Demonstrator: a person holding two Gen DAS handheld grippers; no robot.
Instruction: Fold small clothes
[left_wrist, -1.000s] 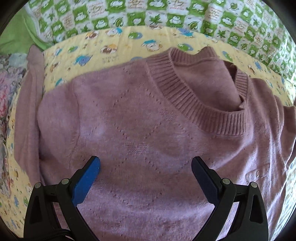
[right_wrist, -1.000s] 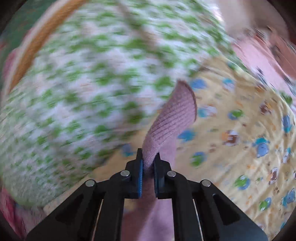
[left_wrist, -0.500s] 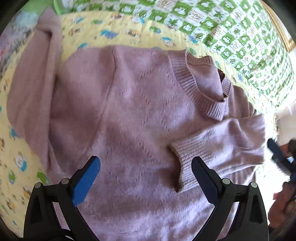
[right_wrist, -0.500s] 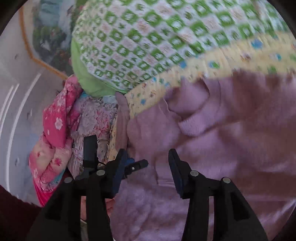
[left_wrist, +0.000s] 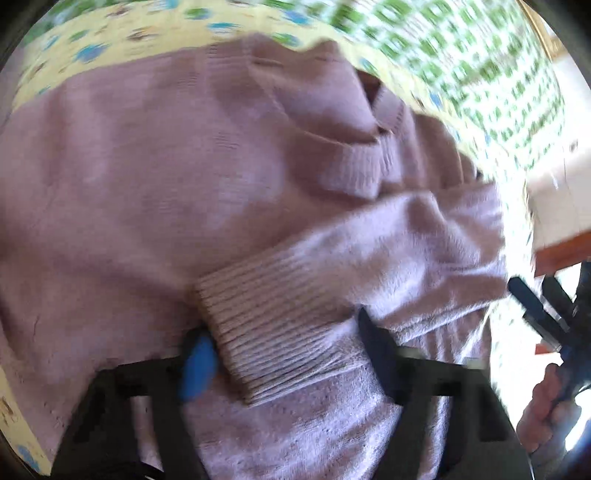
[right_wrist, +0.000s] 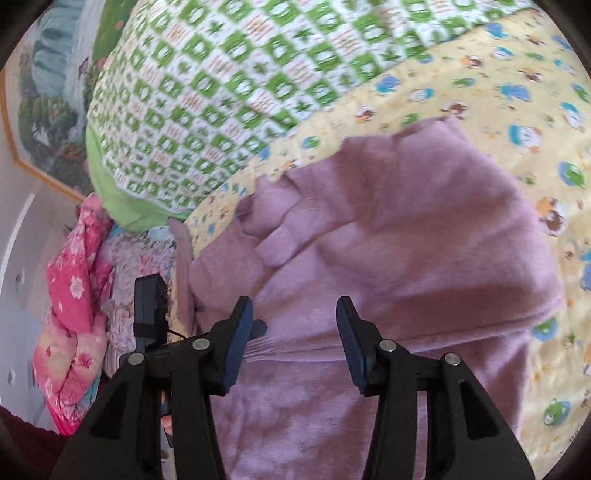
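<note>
A mauve knit sweater (left_wrist: 166, 177) lies flat on a yellow cartoon-print sheet (left_wrist: 110, 40). One sleeve is folded across its chest, and the ribbed cuff (left_wrist: 273, 325) lies between my left gripper's (left_wrist: 284, 354) open fingers, close to the fabric. This view is blurred. In the right wrist view the sweater (right_wrist: 406, 266) fills the middle. My right gripper (right_wrist: 295, 339) is open and empty above its body. The right gripper also shows at the right edge of the left wrist view (left_wrist: 543, 310).
A green-and-white checked quilt (right_wrist: 221, 85) lies beyond the sweater. Pink floral bedding (right_wrist: 70, 314) is piled at the left. The yellow sheet (right_wrist: 535, 92) shows around the sweater. A framed picture (right_wrist: 44, 110) hangs on the wall.
My right gripper let go of the sleeve, now folded across the chest, and backed off. My left gripper moved down and right, so the cuff now lies between its fingers.
</note>
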